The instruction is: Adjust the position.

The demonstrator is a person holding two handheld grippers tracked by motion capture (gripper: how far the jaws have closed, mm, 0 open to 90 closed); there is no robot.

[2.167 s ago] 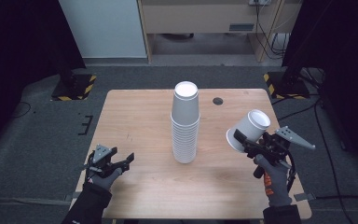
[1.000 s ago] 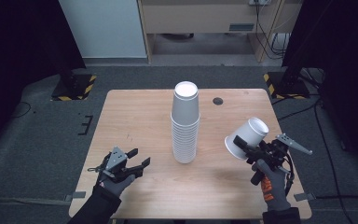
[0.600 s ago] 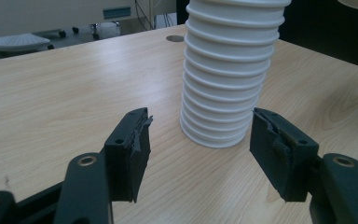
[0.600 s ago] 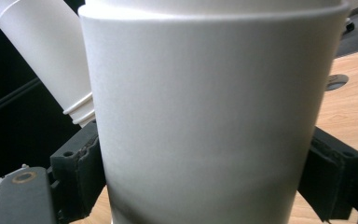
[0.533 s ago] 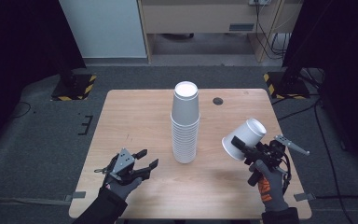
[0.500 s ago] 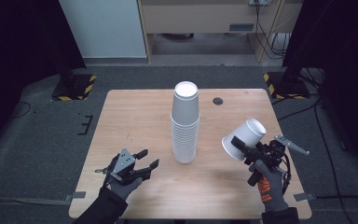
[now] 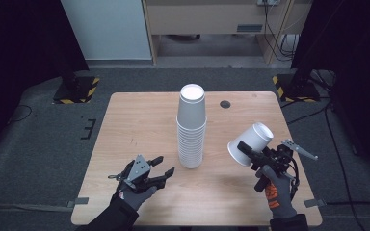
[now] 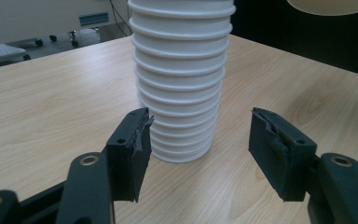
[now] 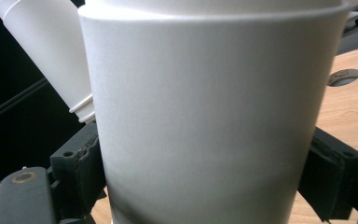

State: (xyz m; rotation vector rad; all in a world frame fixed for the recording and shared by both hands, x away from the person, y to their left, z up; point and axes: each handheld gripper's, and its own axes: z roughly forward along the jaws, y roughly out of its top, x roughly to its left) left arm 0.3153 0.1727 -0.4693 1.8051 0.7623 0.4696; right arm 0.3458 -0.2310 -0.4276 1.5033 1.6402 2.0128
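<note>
A tall stack of white paper cups [image 7: 191, 127] stands upside down at the middle of the wooden table [image 7: 135, 120]. My left gripper [image 7: 165, 164] lies low over the table just left of the stack's base, not touching it. In the left gripper view the stack [image 8: 182, 79] rises just beyond the left gripper [image 8: 200, 116], whose jaws are open with nothing between them and have just been closing a little. My right gripper [image 7: 248, 150] is shut on a single white cup [image 7: 250, 143], held tilted above the table's right side. In the right gripper view this cup [image 9: 209, 116] sits between the right gripper's [image 9: 209, 168] jaws, with the stack [image 9: 46, 51] behind.
A round black hole [image 7: 225, 104] sits in the tabletop behind and to the right of the stack. The table's right edge [image 7: 294, 144] runs close by my right hand. Black-and-yellow floor bases [image 7: 74, 90] flank the table's far corners.
My left gripper has slid to the right across the table toward the stack's base. The right gripper and its cup have drifted slightly left and down since the oldest frame.
</note>
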